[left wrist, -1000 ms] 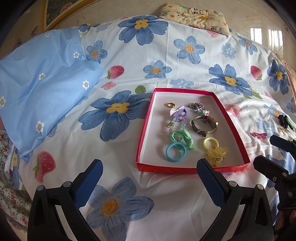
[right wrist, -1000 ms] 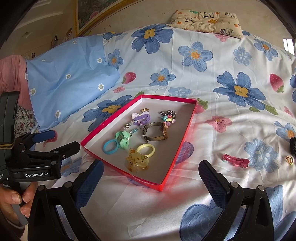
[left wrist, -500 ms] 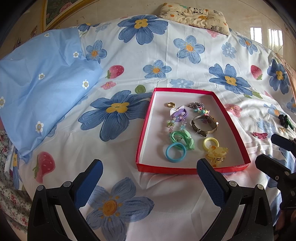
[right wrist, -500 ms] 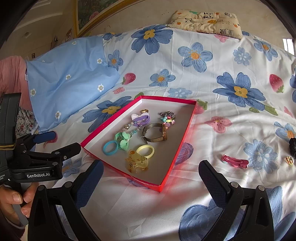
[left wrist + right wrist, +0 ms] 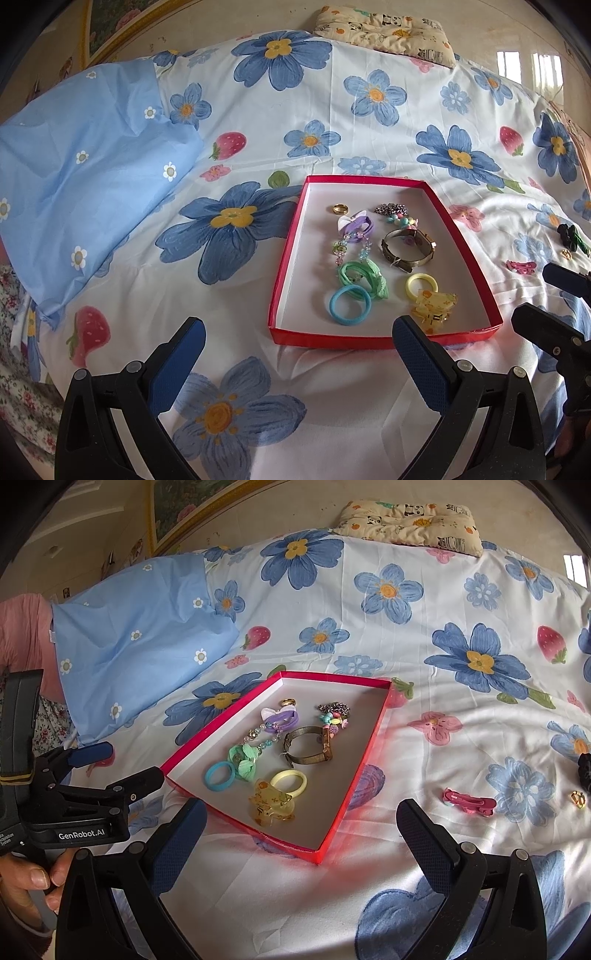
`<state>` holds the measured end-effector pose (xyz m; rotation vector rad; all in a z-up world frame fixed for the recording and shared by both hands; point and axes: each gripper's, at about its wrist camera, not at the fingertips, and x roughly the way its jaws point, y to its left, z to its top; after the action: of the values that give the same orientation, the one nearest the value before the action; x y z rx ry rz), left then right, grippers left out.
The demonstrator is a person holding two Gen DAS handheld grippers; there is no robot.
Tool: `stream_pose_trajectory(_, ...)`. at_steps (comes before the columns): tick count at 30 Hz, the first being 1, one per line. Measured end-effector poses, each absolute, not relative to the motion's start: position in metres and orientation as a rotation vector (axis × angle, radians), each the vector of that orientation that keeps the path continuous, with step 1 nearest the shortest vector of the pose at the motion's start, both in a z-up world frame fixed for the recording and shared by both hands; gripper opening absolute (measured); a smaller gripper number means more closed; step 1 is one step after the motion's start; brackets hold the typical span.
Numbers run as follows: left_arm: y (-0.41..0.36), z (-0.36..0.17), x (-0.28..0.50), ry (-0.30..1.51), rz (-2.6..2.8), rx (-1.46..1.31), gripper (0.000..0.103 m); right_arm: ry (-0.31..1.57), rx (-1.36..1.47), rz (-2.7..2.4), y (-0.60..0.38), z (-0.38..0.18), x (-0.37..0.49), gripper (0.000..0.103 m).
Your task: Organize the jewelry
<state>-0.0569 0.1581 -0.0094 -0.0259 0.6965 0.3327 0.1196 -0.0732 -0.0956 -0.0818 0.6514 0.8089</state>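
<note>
Left wrist view: left gripper (image 5: 295,354) spread, empty, lower frame; red tray (image 5: 286,254) of jewelry centre-right on floral bedsheet (image 5: 332,122); right wrist view: right gripper (image 5: 299,834) spread, empty; pink hair clip (image 5: 469,802) on sheet, right of tray.

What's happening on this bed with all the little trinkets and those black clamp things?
A person is sorting jewelry into a red tray on the flowered bedsheet, holding a gripper in each hand. Hair ties, a watch, a gold ring and beaded pieces already lie in the tray. A pink hair clip, a small gold piece and a dark item lie outside on the sheet. The left gripper and right gripper are both open and hold nothing.
</note>
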Motion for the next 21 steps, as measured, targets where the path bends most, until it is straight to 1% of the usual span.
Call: stream_pose_trajectory(21,0.156,-0.0109,-0.0543,0.698,0.329,-0.022,0.102,0.657,-0.075,0.803,-0.0738,-0.0981,0.1214,0.103)
